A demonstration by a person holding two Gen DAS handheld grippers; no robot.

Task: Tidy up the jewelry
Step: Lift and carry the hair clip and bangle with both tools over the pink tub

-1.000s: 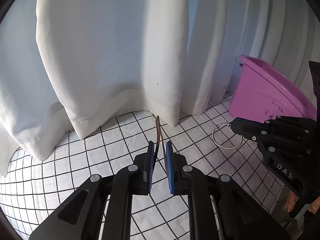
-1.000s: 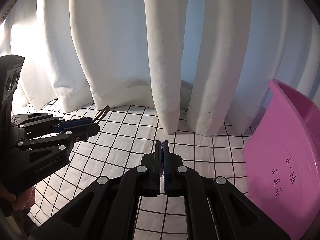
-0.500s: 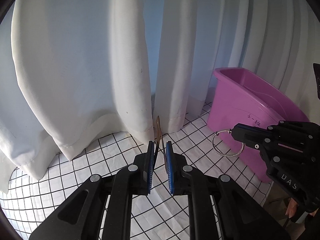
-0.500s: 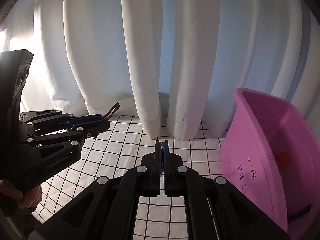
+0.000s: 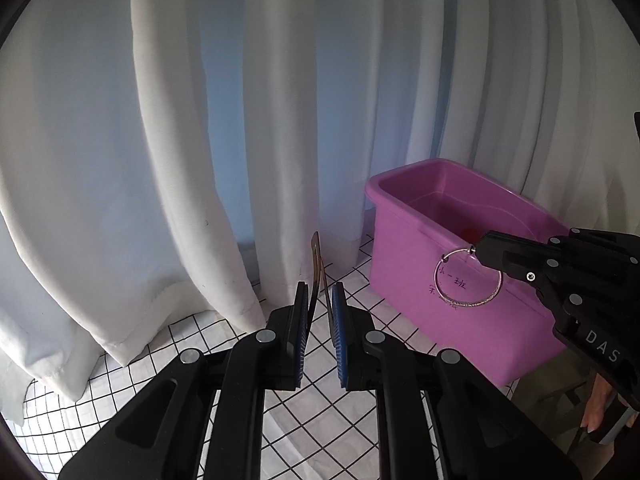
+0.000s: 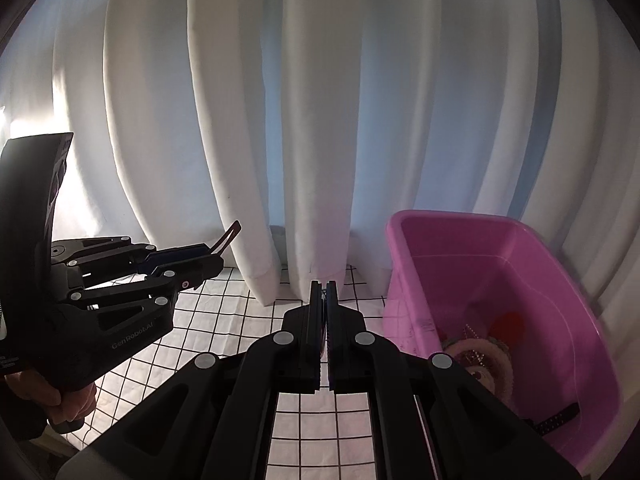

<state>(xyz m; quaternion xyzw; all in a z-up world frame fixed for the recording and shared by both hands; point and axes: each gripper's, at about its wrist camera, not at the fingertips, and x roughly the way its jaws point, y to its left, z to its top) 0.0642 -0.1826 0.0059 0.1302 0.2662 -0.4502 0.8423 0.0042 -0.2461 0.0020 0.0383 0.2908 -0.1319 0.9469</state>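
Note:
My left gripper [image 5: 320, 300] is shut on a thin brown hairpin [image 5: 316, 256] that sticks up beyond the fingertips; it also shows in the right wrist view [image 6: 227, 236]. My right gripper [image 6: 324, 286] is shut on a silver bangle, which hangs from its tip in the left wrist view [image 5: 468, 278], in front of the purple bin [image 5: 404, 240]. The bin [image 6: 404, 264] stands at the right and holds jewelry: a beaded piece [image 6: 480, 356], something red [image 6: 508, 322] and a black strap [image 6: 560, 422].
A white cloth with a black grid [image 6: 224, 316] covers the table. White curtains [image 5: 280, 120] hang close behind it. The two grippers are side by side, the left one [image 6: 192, 262] to the left of the right one.
Both grippers have lifted and swung right. The purple bin has come further into both views and its inside now shows. The bangle now hangs in front of the bin.

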